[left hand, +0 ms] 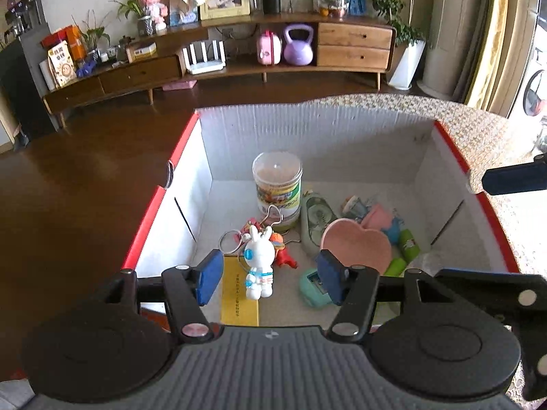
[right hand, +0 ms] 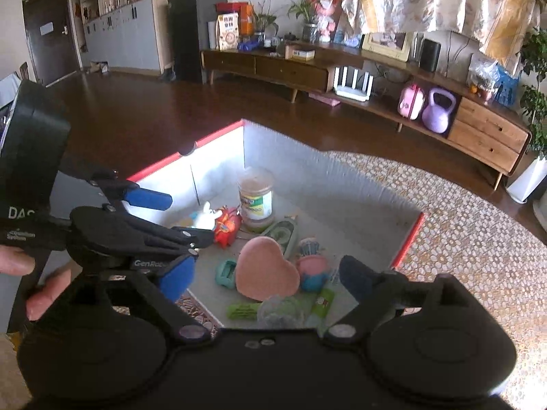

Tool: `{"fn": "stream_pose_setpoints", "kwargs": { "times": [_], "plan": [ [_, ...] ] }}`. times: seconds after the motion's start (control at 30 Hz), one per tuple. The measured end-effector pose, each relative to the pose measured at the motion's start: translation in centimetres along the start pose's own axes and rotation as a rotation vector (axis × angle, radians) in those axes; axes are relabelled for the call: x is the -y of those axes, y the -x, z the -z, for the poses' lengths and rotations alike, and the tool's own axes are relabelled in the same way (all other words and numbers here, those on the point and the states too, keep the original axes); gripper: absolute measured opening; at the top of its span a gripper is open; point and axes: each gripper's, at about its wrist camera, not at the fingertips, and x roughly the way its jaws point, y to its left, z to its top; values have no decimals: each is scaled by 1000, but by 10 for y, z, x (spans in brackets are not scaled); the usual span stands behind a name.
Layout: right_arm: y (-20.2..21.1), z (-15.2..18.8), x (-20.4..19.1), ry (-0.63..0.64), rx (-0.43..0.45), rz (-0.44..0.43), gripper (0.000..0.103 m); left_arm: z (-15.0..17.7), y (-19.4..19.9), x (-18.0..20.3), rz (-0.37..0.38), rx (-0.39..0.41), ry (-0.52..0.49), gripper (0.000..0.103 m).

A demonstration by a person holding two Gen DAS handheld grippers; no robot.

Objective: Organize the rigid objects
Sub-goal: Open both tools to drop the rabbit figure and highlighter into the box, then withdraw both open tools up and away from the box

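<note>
A white box with red rims (left hand: 177, 157) holds several objects: a clear jar (left hand: 277, 188), a white rabbit astronaut keychain (left hand: 259, 263), a pink heart dish (left hand: 357, 247), a yellow card (left hand: 239, 294), green tubes (left hand: 408, 242) and a teal toy (left hand: 312, 287). My left gripper (left hand: 268, 278) is open above the box, the rabbit between its pads, untouched. My right gripper (right hand: 266, 273) is open above the box's near edge, over the heart dish (right hand: 266, 270). The box (right hand: 407, 239), jar (right hand: 256, 198) and left gripper (right hand: 160, 225) also show in the right wrist view.
The box stands on a patterned woven mat (right hand: 461, 239) over a dark wooden floor (left hand: 85, 188). A long wooden TV cabinet (left hand: 239, 68) with a purple kettlebell (left hand: 298, 46) runs along the far wall. A potted plant (left hand: 407, 54) stands at its right end.
</note>
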Motion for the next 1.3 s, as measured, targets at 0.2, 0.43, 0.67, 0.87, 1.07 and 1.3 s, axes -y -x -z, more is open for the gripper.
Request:
{"fn": "stream_pose_setpoints", "kwargs": {
  "times": [0.2,0.43,0.67,0.87,1.07,1.3],
  "plan": [
    [27,5,1,-27,54,-5,96,-1,26,5,-6,61,-1,69],
    [58,16,3,-65,124,-9,101,2,55,9,39,113,26,75],
    [89,33,8,-104,211,-32,103,10,81,18,62,161,43,82],
    [116,49,9,-125,298,-38,103,19,101,27,68,206,52,84],
    [139,63,5,-130,381,-14,103,30,120,36,81,246,69,99],
    [149,75,8,-161,400,-11,103,37,135,50,73,270,77,99]
  ]
}}
